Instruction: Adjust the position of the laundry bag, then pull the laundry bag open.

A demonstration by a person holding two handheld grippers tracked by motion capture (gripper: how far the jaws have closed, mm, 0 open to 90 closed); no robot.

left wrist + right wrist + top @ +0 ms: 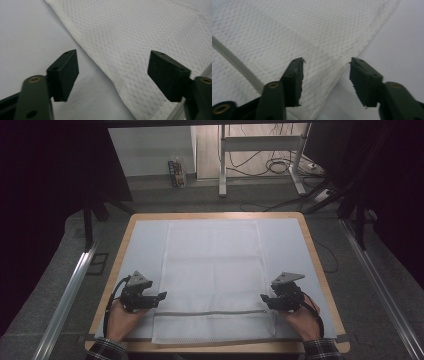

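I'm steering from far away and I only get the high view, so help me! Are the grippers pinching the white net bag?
Observer: No. The left gripper stands open over the white net bag's side edge, nothing pinched.
Operator: And the other one?
Observer: The right gripper is open too, its jaws straddling the bag's other side edge above the grey mat.
Operator: Is the zipper close to it?
Observer: Yes, the zipper runs just beside one jaw.
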